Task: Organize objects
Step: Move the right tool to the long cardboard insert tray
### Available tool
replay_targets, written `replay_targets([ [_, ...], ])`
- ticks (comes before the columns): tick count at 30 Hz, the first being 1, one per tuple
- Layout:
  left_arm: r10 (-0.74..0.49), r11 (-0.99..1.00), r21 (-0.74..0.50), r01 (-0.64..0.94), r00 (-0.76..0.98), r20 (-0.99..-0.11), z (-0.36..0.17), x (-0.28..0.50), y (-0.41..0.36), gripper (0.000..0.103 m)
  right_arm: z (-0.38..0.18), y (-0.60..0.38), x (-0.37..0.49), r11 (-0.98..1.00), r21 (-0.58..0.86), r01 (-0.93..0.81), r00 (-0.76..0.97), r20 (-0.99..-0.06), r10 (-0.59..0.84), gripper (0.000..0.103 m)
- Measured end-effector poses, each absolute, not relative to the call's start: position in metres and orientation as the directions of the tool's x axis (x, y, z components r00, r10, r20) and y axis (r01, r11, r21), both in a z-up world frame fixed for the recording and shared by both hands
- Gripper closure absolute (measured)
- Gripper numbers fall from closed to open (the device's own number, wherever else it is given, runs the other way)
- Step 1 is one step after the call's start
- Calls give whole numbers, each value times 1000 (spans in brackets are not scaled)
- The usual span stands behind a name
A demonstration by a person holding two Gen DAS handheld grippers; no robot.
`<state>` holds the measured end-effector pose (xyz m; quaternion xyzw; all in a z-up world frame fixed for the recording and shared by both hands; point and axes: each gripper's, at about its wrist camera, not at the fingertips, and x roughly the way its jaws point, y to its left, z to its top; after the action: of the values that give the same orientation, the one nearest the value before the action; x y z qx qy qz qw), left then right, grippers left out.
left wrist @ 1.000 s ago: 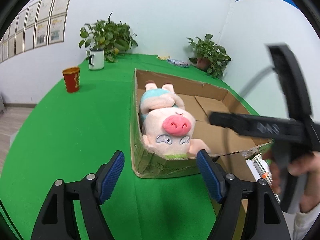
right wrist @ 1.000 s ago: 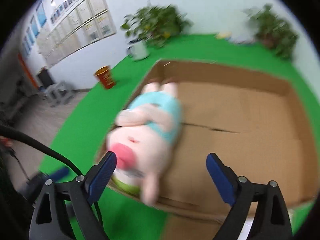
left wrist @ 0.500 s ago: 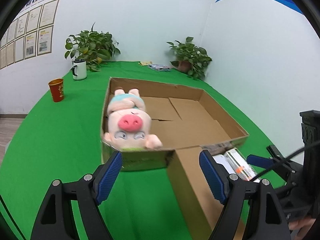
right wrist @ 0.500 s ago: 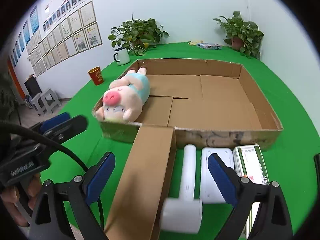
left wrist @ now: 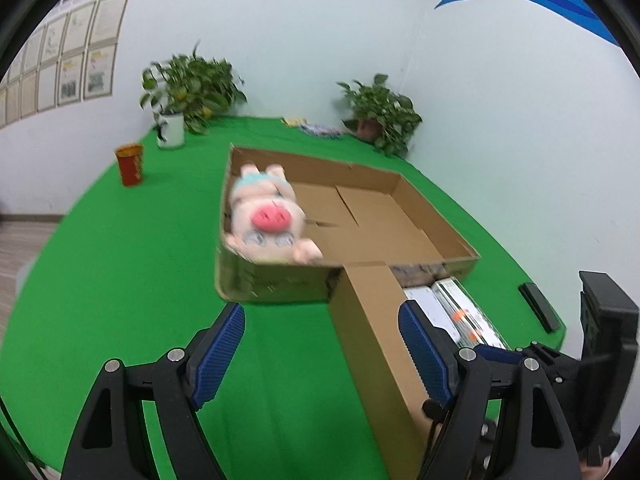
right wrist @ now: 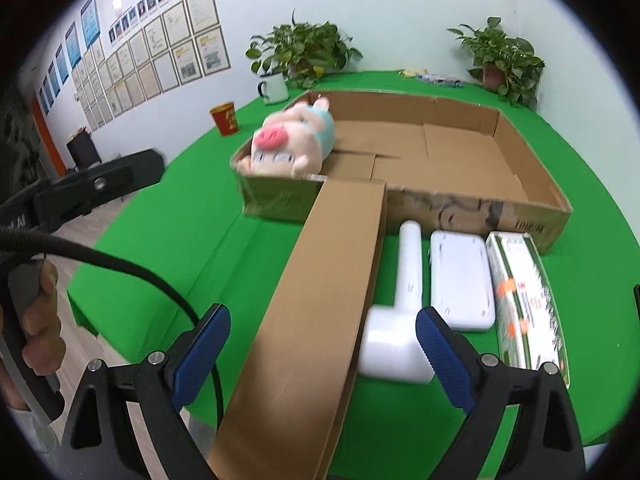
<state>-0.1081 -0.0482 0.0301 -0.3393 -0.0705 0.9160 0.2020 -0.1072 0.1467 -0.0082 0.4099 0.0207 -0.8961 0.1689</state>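
Observation:
A plush pig (left wrist: 268,220) lies in the left near corner of a shallow cardboard box (left wrist: 436,216); it also shows in the right wrist view (right wrist: 292,144), as does the box (right wrist: 532,168). The box's long front flap (right wrist: 316,320) folds out toward me. Right of the flap lie a white handled device (right wrist: 404,320), a white flat case (right wrist: 460,276) and a green-white carton (right wrist: 524,300). My left gripper (left wrist: 322,354) is open and empty, well short of the box. My right gripper (right wrist: 322,354) is open and empty over the flap.
A red cup (left wrist: 130,164), a white mug with a plant (left wrist: 172,132) and a second potted plant (left wrist: 380,116) stand at the back of the green table (left wrist: 120,260). A black bar (left wrist: 538,306) lies near the table's right edge.
Both grippers have pulled back from the box, away from the pig that stays inside. The flap and the white items in front have come into view.

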Motion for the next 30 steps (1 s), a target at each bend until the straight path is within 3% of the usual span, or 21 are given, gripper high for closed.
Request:
replay_targets([
  [11, 631, -776, -515, -365, -463, -622, -48, -135, -13, 31, -36, 140, -84, -931, 74, 357, -553, -787, -274, 11],
  [14, 656, -755, -543, -368, -440, -613, -55, -137, -11, 33, -34, 138, -81, -919, 88, 383, -550, -778, -304, 27],
  [15, 651, -759, -541, -363, -444, -615, -56, -137, -13, 33, -33, 134, -79, -914, 87, 395, -550, -775, -311, 35],
  [24, 520, -854, -412, -318, -552, -652, -32, -133, -40, 33, -28, 96, -68, -889, -39, 456, -604, -747, -277, 42],
  [27, 470, -882, -365, -297, -581, -665, -19, -132, -51, 33, -26, 85, -67, -868, -11, 497, -581, -747, -323, 41],
  [30, 445, -895, -339, -289, -587, -676, -14, -127, -59, 33, -20, 85, -60, -845, 38, 534, -571, -721, -393, 28],
])
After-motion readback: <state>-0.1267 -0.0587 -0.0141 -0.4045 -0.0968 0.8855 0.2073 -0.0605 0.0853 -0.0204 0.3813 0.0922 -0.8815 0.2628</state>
